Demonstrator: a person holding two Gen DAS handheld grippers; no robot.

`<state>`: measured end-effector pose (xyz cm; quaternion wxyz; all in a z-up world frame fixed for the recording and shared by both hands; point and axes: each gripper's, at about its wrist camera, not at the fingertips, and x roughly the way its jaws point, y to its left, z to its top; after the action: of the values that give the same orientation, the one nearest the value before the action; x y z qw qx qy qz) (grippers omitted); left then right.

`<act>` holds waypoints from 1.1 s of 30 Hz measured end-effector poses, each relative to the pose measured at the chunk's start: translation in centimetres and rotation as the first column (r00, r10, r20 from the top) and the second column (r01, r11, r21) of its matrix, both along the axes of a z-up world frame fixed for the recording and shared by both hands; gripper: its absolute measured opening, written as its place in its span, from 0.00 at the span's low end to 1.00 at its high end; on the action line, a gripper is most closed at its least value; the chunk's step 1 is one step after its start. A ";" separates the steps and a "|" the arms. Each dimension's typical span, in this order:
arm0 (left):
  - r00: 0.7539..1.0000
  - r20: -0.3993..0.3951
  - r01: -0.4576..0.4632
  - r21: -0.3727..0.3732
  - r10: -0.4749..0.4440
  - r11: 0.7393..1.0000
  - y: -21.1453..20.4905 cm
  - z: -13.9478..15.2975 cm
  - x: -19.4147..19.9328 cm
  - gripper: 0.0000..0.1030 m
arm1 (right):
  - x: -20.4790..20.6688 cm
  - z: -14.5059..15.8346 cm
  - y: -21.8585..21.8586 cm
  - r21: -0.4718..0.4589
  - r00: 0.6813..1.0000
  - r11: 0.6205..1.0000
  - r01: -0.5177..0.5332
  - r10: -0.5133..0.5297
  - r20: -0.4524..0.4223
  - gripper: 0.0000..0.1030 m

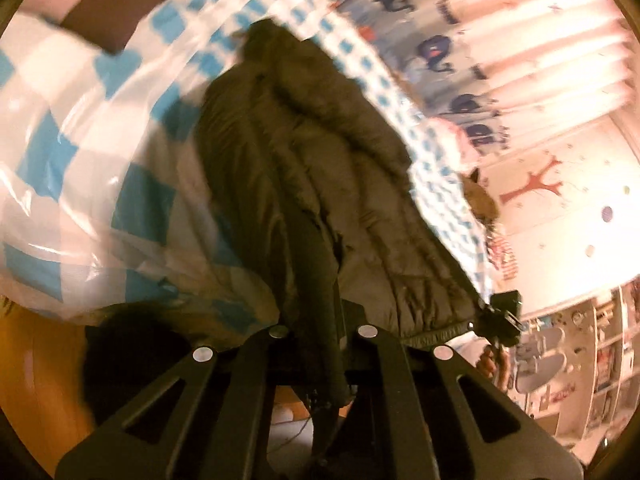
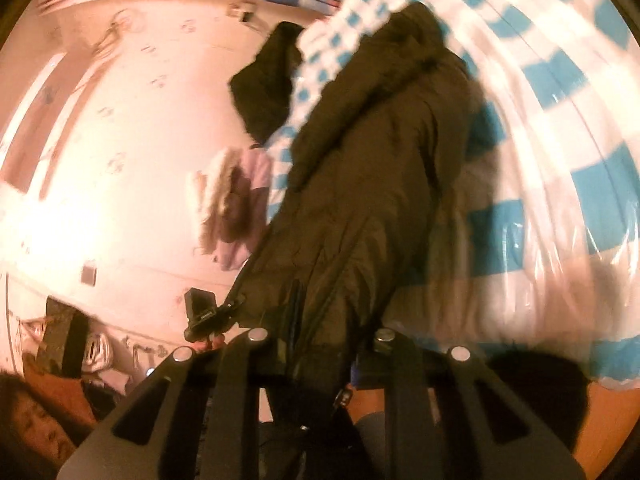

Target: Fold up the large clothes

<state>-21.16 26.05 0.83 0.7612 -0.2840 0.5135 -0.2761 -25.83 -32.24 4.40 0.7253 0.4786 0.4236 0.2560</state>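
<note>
We log: dark padded coat (image 1: 304,184), mid-frame on checked bedding (image 1: 60,128); left gripper (image 1: 320,340) and right gripper (image 2: 320,344) both pinching its hem

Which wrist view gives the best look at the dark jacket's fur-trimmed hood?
The left wrist view. There the dark jacket lies lengthwise on the checked bed cover, and its fur-trimmed hood shows lit, with the trim readable. In the right wrist view the jacket is darker and blurred, and the hood is just a dark edge.
</note>
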 end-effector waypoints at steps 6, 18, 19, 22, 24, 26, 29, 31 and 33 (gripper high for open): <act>0.983 -0.164 0.100 0.109 -0.082 0.989 1.3 -5.2 0.0 0.42 | -0.7 -4.8 0.2 -0.050 0.984 0.996 -0.071 0.062 -0.169 0.53; 0.989 -0.149 -0.005 0.053 0.013 0.999 1.2 -7.9 0.8 0.65 | 2.0 -8.3 0.7 -0.083 0.975 0.992 -0.093 0.074 -0.209 0.51; 0.992 -0.130 0.013 0.051 -0.006 0.999 0.1 -7.8 0.8 0.37 | 2.2 -8.3 1.1 -0.084 0.977 0.992 -0.098 0.079 -0.199 0.34; 0.995 -0.093 0.035 0.060 -0.029 0.998 -1.5 -6.6 0.6 0.09 | 1.6 -7.3 1.7 -0.070 0.990 0.995 -0.070 0.061 -0.127 0.19; 0.997 -0.066 0.041 0.076 -0.036 0.996 -1.9 -5.3 0.0 0.04 | 0.5 -6.1 1.3 -0.042 0.997 0.998 -0.037 0.034 -0.073 0.16; 0.998 -0.030 0.051 0.078 -0.049 0.996 -2.1 -3.5 -0.9 0.04 | -0.5 -4.6 0.7 -0.016 1.000 1.000 -0.005 0.005 -0.020 0.15; 0.995 0.047 0.079 0.123 -0.085 0.989 -2.4 -0.1 -3.0 0.03 | -2.6 -2.2 -0.5 0.019 0.999 1.000 0.017 -0.017 0.048 0.15; 0.987 0.101 0.103 0.187 -0.123 0.977 -2.7 1.9 -4.6 0.03 | -4.1 -1.0 -1.2 0.013 0.997 1.000 0.016 -0.017 0.074 0.15; 0.976 0.142 0.116 0.296 -0.164 0.948 -3.2 3.1 -6.3 0.03 | -5.6 -0.8 -1.8 0.004 0.997 1.000 0.015 -0.015 0.072 0.15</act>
<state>-27.41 22.84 3.94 0.8124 -0.1100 0.5022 -0.2753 -31.40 -34.07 3.58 0.7413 0.4732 0.3931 0.2684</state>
